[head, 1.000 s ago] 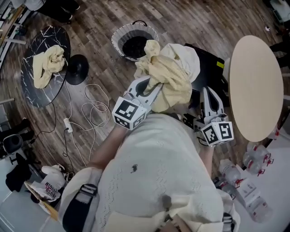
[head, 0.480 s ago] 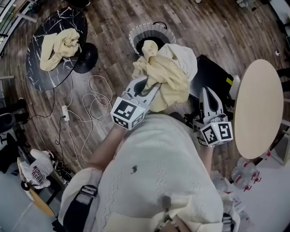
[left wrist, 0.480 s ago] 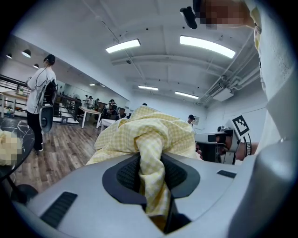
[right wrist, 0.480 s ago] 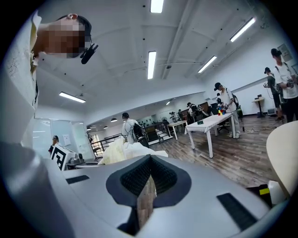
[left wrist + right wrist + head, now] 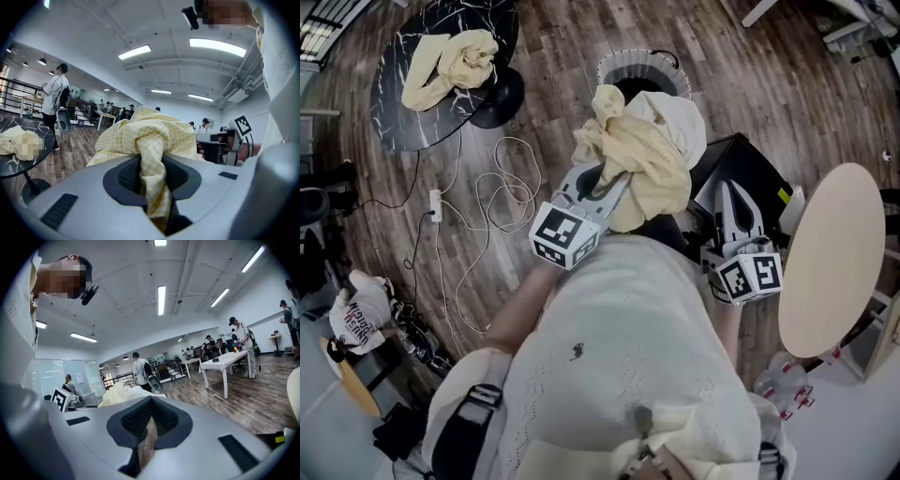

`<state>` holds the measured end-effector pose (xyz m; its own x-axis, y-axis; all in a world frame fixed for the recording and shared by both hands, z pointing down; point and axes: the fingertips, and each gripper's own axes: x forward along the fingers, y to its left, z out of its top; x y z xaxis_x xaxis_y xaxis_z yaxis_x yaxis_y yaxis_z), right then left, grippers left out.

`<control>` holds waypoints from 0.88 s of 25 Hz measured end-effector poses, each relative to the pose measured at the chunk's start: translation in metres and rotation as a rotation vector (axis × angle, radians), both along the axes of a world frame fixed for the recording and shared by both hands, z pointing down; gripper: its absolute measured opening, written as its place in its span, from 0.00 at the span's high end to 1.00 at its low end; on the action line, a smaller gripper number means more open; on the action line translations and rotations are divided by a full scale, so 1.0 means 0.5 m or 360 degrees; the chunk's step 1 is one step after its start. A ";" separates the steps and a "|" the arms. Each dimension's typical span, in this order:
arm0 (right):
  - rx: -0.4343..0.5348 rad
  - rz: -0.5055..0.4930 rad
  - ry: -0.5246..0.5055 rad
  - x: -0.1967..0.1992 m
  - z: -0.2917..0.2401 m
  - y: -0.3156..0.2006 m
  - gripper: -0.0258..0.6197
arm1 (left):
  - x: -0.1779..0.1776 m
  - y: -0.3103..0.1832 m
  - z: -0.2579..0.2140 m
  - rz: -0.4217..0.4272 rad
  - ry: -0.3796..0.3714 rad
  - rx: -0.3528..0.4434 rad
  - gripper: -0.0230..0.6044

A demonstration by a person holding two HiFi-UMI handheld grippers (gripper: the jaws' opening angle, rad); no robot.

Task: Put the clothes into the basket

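Observation:
My left gripper [image 5: 605, 178] is shut on a bunched yellow checked garment [image 5: 652, 164], which hangs in the air in front of me together with a white cloth [image 5: 680, 117]. In the left gripper view the yellow fabric [image 5: 145, 131] is pinched between the dark pads of that gripper [image 5: 152, 173]. The round basket [image 5: 623, 64] with a ribbed white wall and dark inside stands on the wood floor just beyond the bundle, partly hidden by it. My right gripper [image 5: 729, 192] is beside the bundle, apart from it. Its jaws [image 5: 151, 401] are together and hold nothing.
A second yellow garment [image 5: 455, 61] lies on a round black marble table [image 5: 412, 112] at upper left. White cable [image 5: 502, 202] loops over the floor. A black case [image 5: 745, 173] and a round beige table [image 5: 834, 262] are at the right; bottles [image 5: 783, 389] lie at lower right.
The floor has swung through the head view: the basket, black table and beige table have all shifted rightward and the basket now lies right behind the bundle. Both grippers keep their hold and pose.

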<state>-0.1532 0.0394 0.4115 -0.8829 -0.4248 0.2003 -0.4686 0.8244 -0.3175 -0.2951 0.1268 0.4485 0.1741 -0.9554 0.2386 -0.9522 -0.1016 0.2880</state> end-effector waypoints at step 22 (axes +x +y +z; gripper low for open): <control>-0.0062 -0.0342 0.0002 -0.240 0.024 -0.177 0.95 | -0.183 -0.129 0.012 -0.0310 0.0012 -0.0046 0.79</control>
<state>-0.2730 -0.0488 0.4233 -0.9519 -0.2190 0.2141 -0.2841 0.8924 -0.3505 -0.3865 0.0623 0.4544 -0.0115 -0.9640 0.2655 -0.9509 0.0927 0.2954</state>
